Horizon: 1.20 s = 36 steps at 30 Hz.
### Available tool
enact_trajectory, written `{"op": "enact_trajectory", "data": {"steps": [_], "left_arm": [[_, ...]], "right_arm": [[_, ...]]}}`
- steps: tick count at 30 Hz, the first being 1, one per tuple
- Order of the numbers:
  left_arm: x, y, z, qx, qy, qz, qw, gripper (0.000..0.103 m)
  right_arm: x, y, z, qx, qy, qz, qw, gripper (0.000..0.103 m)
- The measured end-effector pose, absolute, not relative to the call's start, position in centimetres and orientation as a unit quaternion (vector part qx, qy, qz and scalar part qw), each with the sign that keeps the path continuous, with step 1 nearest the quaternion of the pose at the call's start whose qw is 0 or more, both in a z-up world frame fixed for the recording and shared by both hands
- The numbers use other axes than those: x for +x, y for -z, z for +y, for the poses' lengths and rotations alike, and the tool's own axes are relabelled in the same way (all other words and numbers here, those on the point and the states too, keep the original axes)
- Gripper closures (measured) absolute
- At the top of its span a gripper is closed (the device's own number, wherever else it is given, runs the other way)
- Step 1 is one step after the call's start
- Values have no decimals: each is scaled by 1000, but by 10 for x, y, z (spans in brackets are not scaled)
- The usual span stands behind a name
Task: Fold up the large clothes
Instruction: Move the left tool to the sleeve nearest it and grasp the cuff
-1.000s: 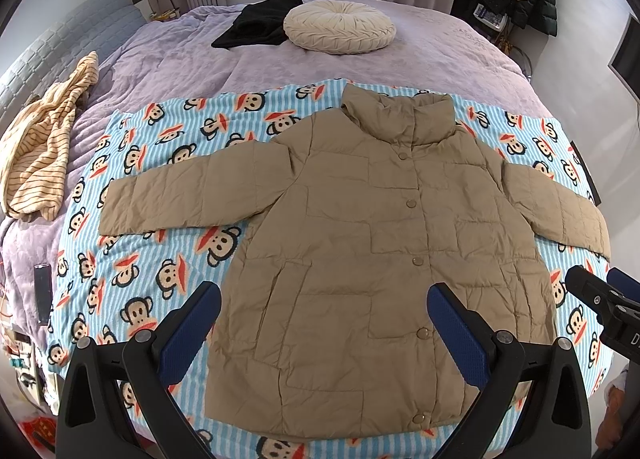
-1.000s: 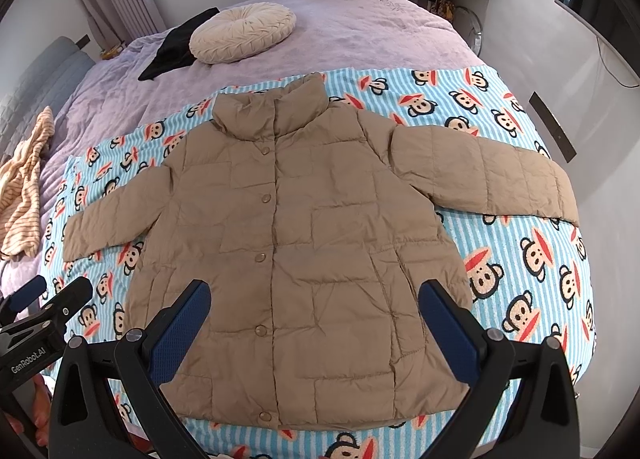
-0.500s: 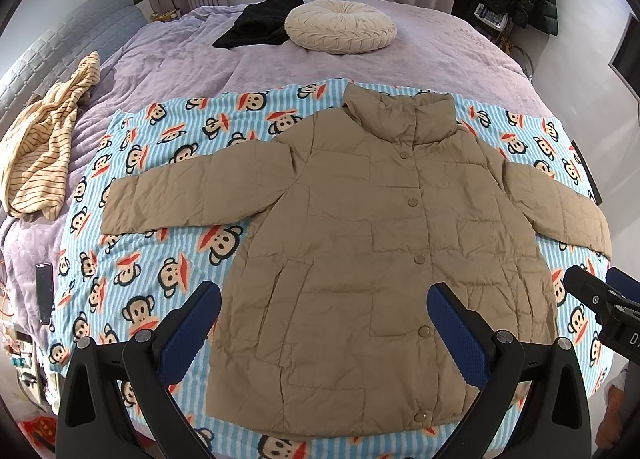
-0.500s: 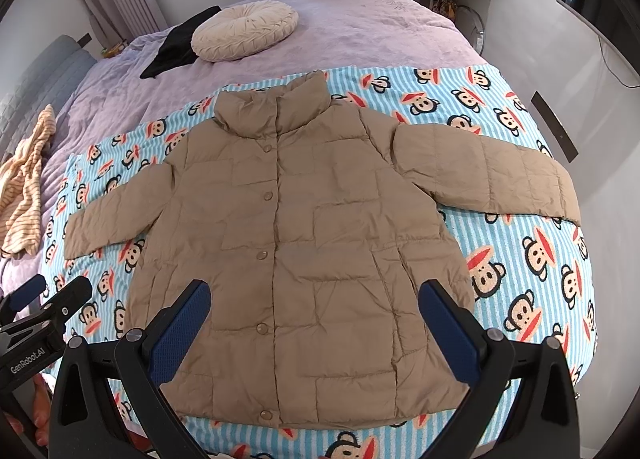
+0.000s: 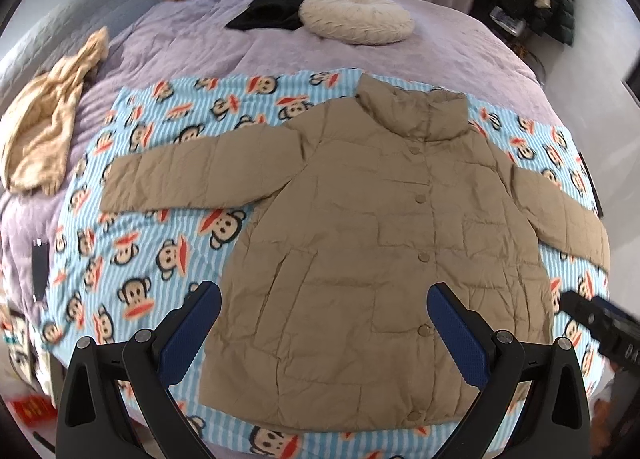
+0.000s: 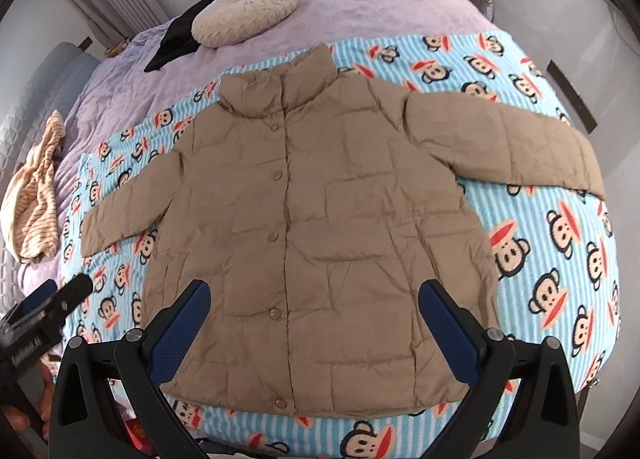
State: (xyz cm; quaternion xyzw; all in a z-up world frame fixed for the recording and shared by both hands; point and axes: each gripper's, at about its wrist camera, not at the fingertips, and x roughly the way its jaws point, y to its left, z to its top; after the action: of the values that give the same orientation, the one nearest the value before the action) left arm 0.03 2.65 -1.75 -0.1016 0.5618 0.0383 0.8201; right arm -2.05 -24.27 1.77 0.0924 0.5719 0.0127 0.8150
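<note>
Jacket (image 5: pixel 360 243) lies flat and buttoned on the monkey blanket (image 5: pixel 132 259), collar toward the cushion (image 5: pixel 356 17), both sleeves spread out to the sides. Nothing on it has been folded yet. What has changed in the last second is my view: from the left gripper (image 5: pixel 324 323) the jacket now sits further right and lower, and the left sleeve (image 5: pixel 188 175) has come nearer the middle of the picture. From the right gripper (image 6: pixel 314 319) the right sleeve (image 6: pixel 500 147) likewise looms larger. I read that as both grippers swinging outward, each toward its own sleeve, so the sleeve folds are likely the first step. Both sets of fingers are spread wide and hold nothing; neither touches the fabric. The hem lies just below them in both views.
</note>
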Motion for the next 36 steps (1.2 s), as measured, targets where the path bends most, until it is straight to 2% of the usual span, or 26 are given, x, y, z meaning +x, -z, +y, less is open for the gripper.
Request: {"op": "enact_trajectory", "data": {"steps": [10, 14, 18, 24, 27, 29, 31, 36], "left_arm": [[2, 72, 79, -176, -70, 572, 798, 0], [9, 104, 135, -211, -80, 571, 790, 0], [24, 141, 199, -257, -92, 553, 788, 0], [64, 212, 284, -357, -61, 507, 782, 0], [86, 241, 305, -411, -25, 488, 770, 0], [102, 260, 314, -448, -3, 480, 754, 0], [115, 271, 320, -465, 4, 475, 747, 0], [136, 261, 354, -492, -6, 428, 758, 0]], "right_arm": [[-5, 14, -229, 60, -74, 577, 811, 0], [6, 35, -199, 67, -86, 565, 818, 0], [25, 79, -159, 76, -77, 613, 782, 0], [39, 133, -107, 90, -66, 627, 771, 1], [43, 147, -91, 103, -78, 621, 773, 10], [47, 155, -80, 109, -86, 621, 772, 24], [51, 160, -72, 117, -92, 620, 771, 30], [59, 159, -56, 129, -111, 612, 773, 31]]}}
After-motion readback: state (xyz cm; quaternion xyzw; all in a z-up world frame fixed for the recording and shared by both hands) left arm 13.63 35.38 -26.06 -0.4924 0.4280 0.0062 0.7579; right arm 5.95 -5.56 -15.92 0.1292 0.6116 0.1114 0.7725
